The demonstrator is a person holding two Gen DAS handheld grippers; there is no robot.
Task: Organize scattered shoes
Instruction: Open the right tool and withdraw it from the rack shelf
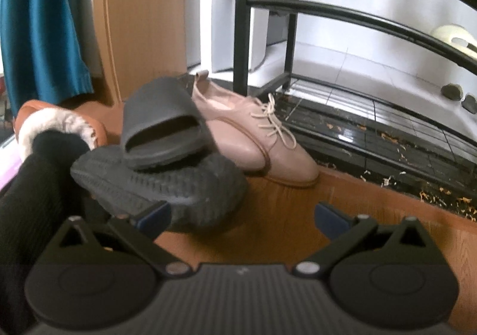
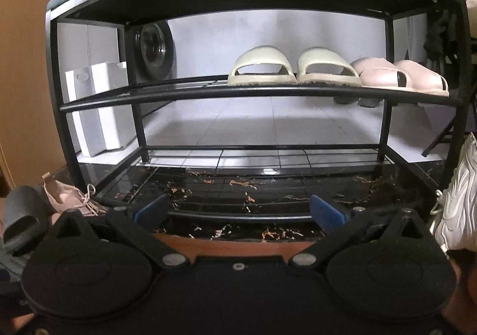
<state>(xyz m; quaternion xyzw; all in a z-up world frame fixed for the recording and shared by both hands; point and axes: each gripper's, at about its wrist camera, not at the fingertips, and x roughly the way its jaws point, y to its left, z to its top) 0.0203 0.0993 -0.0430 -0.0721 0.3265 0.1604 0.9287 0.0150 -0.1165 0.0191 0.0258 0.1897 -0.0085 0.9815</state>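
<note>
In the left wrist view a pile of shoes lies on the wooden floor: a dark grey slide (image 1: pixel 162 123) rests on an overturned dark sneaker (image 1: pixel 161 183), with a pink lace-up shoe (image 1: pixel 256 138) beside them and a brown fur-lined shoe (image 1: pixel 56 129) at the left. My left gripper (image 1: pixel 243 215) is open and empty, its left fingertip close to the sneaker's sole. My right gripper (image 2: pixel 238 209) is open and empty, facing the black shoe rack (image 2: pixel 256 93). Cream slides (image 2: pixel 293 68) and pale pink sandals (image 2: pixel 402 74) sit on the rack's middle shelf.
The rack's bottom wire shelf (image 2: pixel 253 183) holds no shoes, over dark marble floor. A white sneaker (image 2: pixel 459 194) is at the right edge. A white box (image 2: pixel 98 108) and a teal curtain (image 1: pixel 41 21) stand left of the rack. The pink shoe (image 2: pixel 71 196) and grey slide (image 2: pixel 23 215) show at the lower left.
</note>
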